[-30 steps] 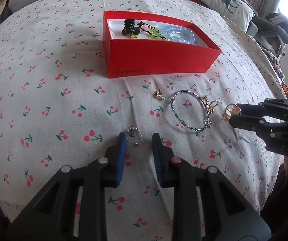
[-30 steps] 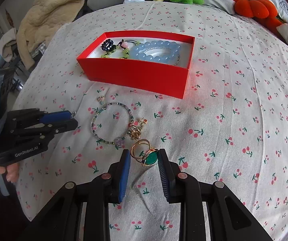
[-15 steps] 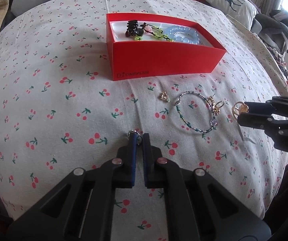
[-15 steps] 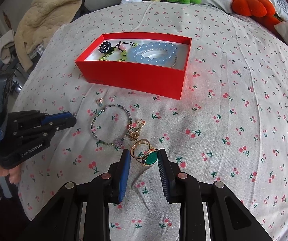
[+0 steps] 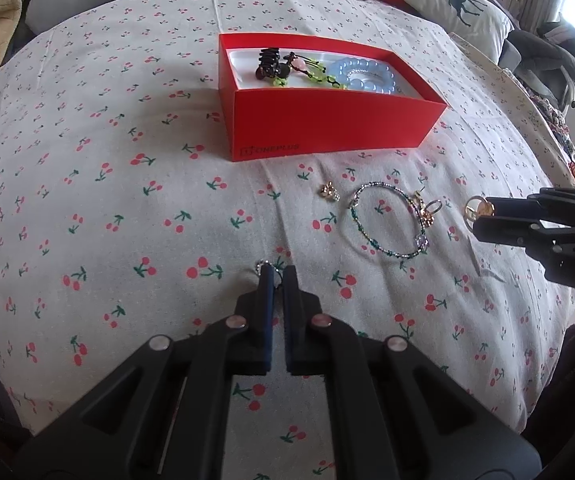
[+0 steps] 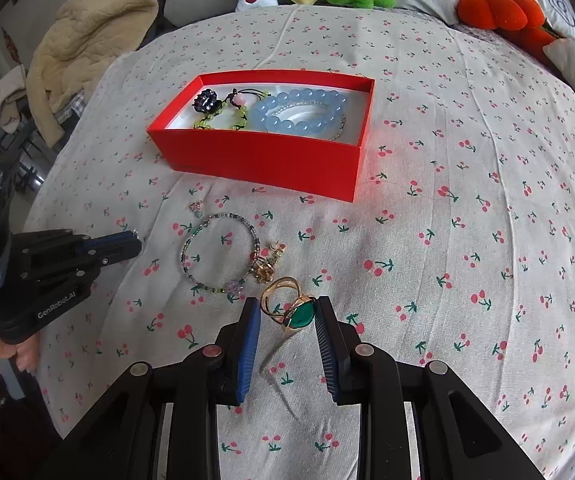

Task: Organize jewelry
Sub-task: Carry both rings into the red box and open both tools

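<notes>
On the bed, over a cherry-print sheet (image 6: 467,208), sits a red box (image 6: 263,160) already holding a blue bead bracelet (image 6: 301,114) and a green bead string (image 6: 223,120); left tool (image 5: 277,276) has its pads drawn together on a small silver ring (image 5: 264,265), of which only the top edge shows above the tips; ring sits at sheet level, well short of the box; right tool (image 6: 287,314) stands with pads apart, straddling a gold ring with green stone (image 6: 293,308), not yet touching it as far as I can tell; a thin beaded bracelet (image 6: 219,254), a gold charm (image 6: 265,268) and a tiny earring (image 6: 196,209) lie loose between tools and box. Judgement: rings are light, rigid, smooth metal; likely to twist or pop out of flat pads if gripped off-centre; best held across the band, for the green ring across band and stone setting; soft sheet may get pinched along with the piece; thin bracelet looks limp and should be taken at one point and lifted slowly; release low over the box.
</notes>
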{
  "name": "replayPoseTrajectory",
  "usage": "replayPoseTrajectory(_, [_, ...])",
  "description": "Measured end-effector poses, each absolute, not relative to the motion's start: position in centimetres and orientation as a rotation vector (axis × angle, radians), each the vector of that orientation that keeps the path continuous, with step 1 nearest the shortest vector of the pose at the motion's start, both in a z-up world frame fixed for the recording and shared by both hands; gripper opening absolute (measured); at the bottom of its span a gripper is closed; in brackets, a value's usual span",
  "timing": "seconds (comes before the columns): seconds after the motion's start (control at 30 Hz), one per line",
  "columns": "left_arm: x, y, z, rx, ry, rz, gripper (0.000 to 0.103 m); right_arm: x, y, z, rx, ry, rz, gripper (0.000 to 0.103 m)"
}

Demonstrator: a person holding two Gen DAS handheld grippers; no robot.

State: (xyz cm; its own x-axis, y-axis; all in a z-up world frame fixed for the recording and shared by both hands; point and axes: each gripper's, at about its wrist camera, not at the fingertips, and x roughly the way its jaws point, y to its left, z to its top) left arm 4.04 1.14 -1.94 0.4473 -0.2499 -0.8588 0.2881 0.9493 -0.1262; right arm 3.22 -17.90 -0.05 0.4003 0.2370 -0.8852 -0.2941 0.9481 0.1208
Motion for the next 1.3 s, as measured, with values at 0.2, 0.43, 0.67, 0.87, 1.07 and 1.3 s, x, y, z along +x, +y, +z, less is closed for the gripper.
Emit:
replayPoseTrajectory(0.2, [3.7,1.5,-1.1,0.033,1.039,-0.336,0.005,3.2,-17.7,0.4,-0.056,1.103,0.340,0.028])
replayPoseTrajectory(0.43, [3.8,1.9,0.0,0.014,1.018,-0.327,0.005,3.5,-17.8,1.2,-0.041,1.085,0.338,0.028])
replayPoseTrajectory(0.67, [4.6,1.5,2.2,-0.004,0.977,-0.329,0.005,4.5,-17.9,2.6,-0.006,1.058,0.330,0.028])
replayPoseTrajectory(0.87, [5.9,0.5,4.0,-0.031,0.937,-0.334,0.005,6.2,-17.5,4.4,0.033,1.023,0.331,0.028])
replayPoseTrajectory(1.07, [8.1,-0.5,4.8,-0.073,0.916,-0.335,0.005,8.3,-17.4,5.5,0.073,0.999,0.322,0.028])
replayPoseTrajectory(1.3, [10.5,-1.5,4.1,-0.113,0.919,-0.334,0.005,11.1,-18.2,5.2,0.146,1.009,0.293,0.028])
